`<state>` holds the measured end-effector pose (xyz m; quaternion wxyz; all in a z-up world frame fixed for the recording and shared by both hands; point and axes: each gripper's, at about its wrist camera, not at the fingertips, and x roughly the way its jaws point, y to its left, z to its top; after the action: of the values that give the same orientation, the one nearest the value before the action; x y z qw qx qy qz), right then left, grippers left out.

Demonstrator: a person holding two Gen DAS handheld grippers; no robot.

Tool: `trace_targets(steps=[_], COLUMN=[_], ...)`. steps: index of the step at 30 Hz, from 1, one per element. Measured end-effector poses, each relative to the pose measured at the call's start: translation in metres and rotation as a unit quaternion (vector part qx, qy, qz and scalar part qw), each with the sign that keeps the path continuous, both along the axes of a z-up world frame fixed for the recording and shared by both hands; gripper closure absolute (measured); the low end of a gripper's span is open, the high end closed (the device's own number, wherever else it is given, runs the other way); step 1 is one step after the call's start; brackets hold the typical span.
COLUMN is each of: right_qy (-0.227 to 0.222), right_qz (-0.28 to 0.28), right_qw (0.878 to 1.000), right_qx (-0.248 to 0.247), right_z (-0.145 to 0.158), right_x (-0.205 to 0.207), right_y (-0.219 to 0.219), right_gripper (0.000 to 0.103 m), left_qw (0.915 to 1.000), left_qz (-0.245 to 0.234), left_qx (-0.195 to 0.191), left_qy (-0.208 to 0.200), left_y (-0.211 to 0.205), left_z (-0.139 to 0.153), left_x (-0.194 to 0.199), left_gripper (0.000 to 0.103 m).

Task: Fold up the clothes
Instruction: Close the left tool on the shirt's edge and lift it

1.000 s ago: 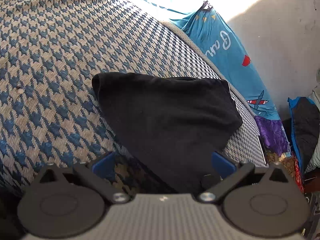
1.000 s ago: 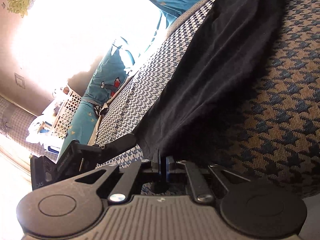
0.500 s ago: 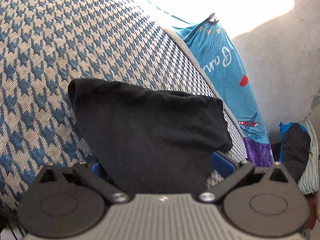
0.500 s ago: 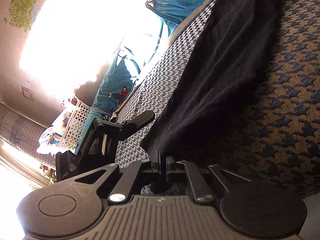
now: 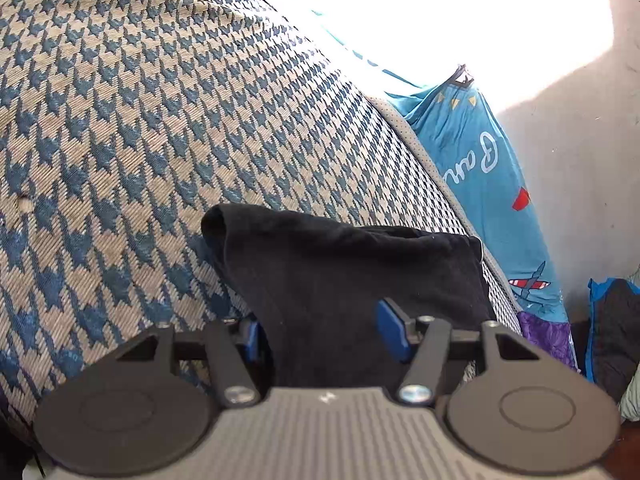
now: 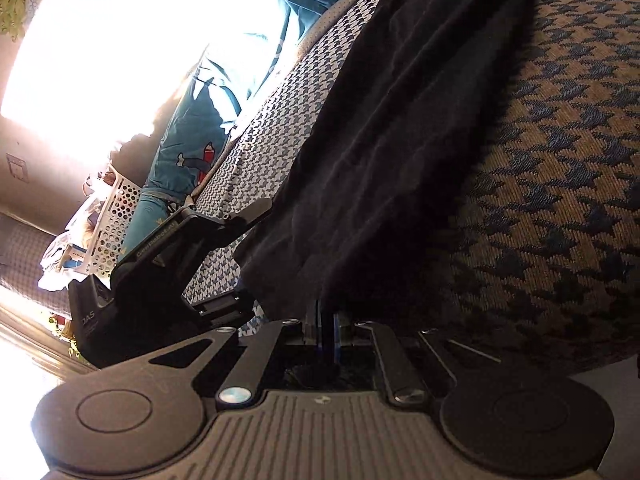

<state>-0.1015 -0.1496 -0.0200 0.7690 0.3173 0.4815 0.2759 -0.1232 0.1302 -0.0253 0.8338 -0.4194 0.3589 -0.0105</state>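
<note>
We see the black knit garment point(image 5: 352, 280) lying on the blue-and-tan houndstooth cushion point(image 5: 140, 120), its long axis running ahead from both grippers. Our right gripper point(image 6: 326, 320) is clamped on its near edge; our left gripper point(image 5: 320, 334) straddles the hem, jaws part-open, holding nothing.

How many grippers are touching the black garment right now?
2. The right gripper is shut on the black garment at its near edge. The left gripper is open, its fingers straddling another edge. The right view shows both close together.
</note>
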Motion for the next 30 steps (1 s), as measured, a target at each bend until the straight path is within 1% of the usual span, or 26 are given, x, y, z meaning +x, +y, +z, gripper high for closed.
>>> trace_targets(steps=[4, 5, 9, 10, 11, 13, 14, 16, 18, 19, 21, 22, 23, 24, 26, 29, 30], right_qy=[-0.009, -0.009, 0.001, 0.0, 0.0, -0.002, -0.005, -0.012, -0.022, -0.028, -0.036, -0.04, -0.044, -0.048, -0.048, -0.053, -0.05], right_qz=[0.003, 0.001, -0.009, -0.009, -0.009, -0.008, -0.008, -0.006, -0.003, -0.001, 0.001, 0.002, 0.003, 0.004, 0.006, 0.011, 0.01], right_qw=[1.0, 0.999, 1.0, 1.0, 1.0, 1.0, 1.0, 1.0, 0.999, 0.999, 0.998, 0.998, 0.997, 0.996, 0.997, 0.996, 0.996], right_qx=[-0.029, -0.032, -0.024, -0.021, -0.019, -0.018, -0.02, -0.026, -0.035, -0.039, -0.051, -0.057, -0.063, -0.069, -0.068, -0.072, -0.066], right_z=[-0.004, -0.006, -0.012, -0.012, -0.013, -0.013, -0.013, -0.013, -0.011, -0.011, -0.01, -0.01, -0.01, -0.01, -0.01, -0.009, -0.009], right_x=[-0.002, -0.002, 0.0, 0.0, -0.001, -0.001, -0.001, -0.002, -0.003, -0.003, -0.004, -0.005, -0.005, -0.006, -0.005, -0.007, -0.006], right_y=[0.008, 0.008, 0.007, 0.007, 0.007, 0.008, 0.009, 0.011, 0.013, 0.014, 0.015, 0.016, 0.017, 0.017, 0.018, 0.02, 0.021], right_gripper=[0.092, 0.091, 0.086, 0.084, 0.081, 0.078, 0.078, 0.078, 0.078, 0.078, 0.08, 0.088, 0.092, 0.093, 0.095, 0.096, 0.096], left_qw=[0.9997, 0.9998, 0.9999, 0.9999, 0.9998, 0.9993, 0.9988, 0.998, 0.997, 0.9964, 0.9951, 0.9948, 0.9943, 0.9933, 0.9911, 0.9848, 0.9833], left_qz=[-0.004, -0.002, 0.009, 0.008, 0.005, -0.001, -0.004, -0.006, -0.006, -0.006, -0.005, -0.003, -0.001, -0.003, -0.005, -0.008, -0.006], left_qx=[0.025, 0.021, 0.009, 0.012, 0.019, 0.037, 0.047, 0.063, 0.078, 0.085, 0.099, 0.102, 0.106, 0.115, 0.133, 0.174, 0.182], left_qy=[-0.003, -0.003, -0.005, -0.006, -0.007, -0.008, -0.009, -0.006, -0.002, 0.0, 0.005, 0.007, 0.009, 0.008, 0.005, -0.002, -0.003], left_y=[-0.002, 0.0, 0.005, 0.005, 0.004, 0.001, 0.0, -0.002, -0.003, -0.003, -0.004, -0.003, -0.002, -0.003, -0.005, -0.013, -0.014], left_z=[0.002, 0.001, -0.002, -0.002, -0.002, 0.0, 0.0, 0.001, 0.002, 0.003, 0.004, 0.003, 0.003, 0.004, 0.006, 0.013, 0.015], left_x=[0.003, 0.005, 0.012, 0.014, 0.016, 0.019, 0.019, 0.02, 0.021, 0.021, 0.022, 0.022, 0.022, 0.022, 0.022, 0.022, 0.024], left_gripper=[0.047, 0.047, 0.046, 0.046, 0.046, 0.046, 0.048, 0.055, 0.068, 0.071, 0.085, 0.088, 0.095, 0.097, 0.097, 0.098, 0.098])
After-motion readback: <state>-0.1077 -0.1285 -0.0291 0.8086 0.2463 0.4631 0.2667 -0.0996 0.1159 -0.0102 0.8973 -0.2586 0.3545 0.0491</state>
